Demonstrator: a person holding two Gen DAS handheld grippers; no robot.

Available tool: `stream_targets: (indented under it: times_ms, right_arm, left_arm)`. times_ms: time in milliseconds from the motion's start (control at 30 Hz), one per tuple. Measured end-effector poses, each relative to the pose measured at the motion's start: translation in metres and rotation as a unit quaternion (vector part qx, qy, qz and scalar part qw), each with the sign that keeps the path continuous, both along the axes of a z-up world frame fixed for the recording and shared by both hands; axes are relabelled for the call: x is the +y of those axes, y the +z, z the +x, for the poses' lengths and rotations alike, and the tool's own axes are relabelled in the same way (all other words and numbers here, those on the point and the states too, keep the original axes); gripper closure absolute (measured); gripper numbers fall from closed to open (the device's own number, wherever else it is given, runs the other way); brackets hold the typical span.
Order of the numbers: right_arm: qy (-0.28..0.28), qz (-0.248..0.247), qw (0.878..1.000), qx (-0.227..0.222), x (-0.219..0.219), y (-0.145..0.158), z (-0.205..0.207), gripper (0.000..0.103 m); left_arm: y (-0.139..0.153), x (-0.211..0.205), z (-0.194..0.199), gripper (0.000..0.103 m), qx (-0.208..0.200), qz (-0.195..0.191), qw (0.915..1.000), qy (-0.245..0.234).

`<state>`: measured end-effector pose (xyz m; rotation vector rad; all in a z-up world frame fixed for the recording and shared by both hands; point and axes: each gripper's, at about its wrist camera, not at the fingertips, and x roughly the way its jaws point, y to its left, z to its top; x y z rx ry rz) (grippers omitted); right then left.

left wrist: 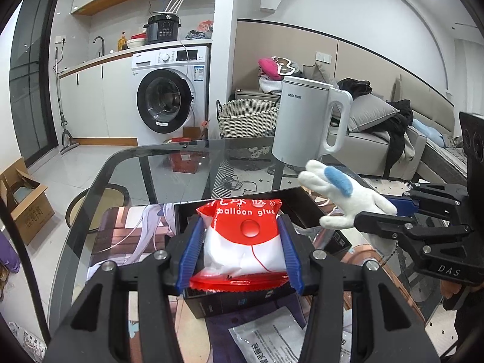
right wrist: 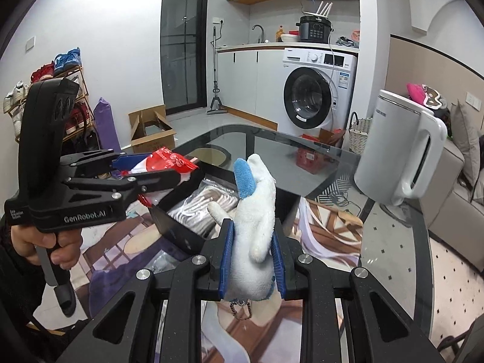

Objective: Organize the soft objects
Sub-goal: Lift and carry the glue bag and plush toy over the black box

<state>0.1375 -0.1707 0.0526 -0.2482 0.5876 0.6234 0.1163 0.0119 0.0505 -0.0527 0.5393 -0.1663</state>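
My left gripper [left wrist: 240,236] is shut on a red and white "balloon glue" packet [left wrist: 245,242] and holds it over a black open box [left wrist: 305,202]. The packet also shows in the right wrist view [right wrist: 169,163], in the left gripper [right wrist: 157,178] above the box's left rim. My right gripper [right wrist: 251,242] is shut on a white plush toy with a blue ear [right wrist: 255,208], held above the box's [right wrist: 178,230] near right corner. In the left wrist view the toy [left wrist: 341,193] sticks out of the right gripper [left wrist: 378,214] to the right of the box. The box holds a clear bag of pale striped stuff [right wrist: 208,205].
A white kettle [left wrist: 311,121] stands on the glass table [left wrist: 145,166] behind the box. A printed mat [right wrist: 326,230] lies under the box. A silver foil packet [left wrist: 272,341] lies on the mat near me. A sofa, a wicker basket and a washing machine stand beyond the table.
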Motion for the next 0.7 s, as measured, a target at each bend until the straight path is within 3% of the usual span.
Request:
stream_targets:
  times_ms: [700]
  right_arm:
    - [0.023, -0.019, 1.000, 0.007, 0.044, -0.020, 0.055, 0.080]
  left_arm:
    - [-0.020, 0.001, 0.030, 0.054, 0.021, 0.008, 0.9996, 0.018]
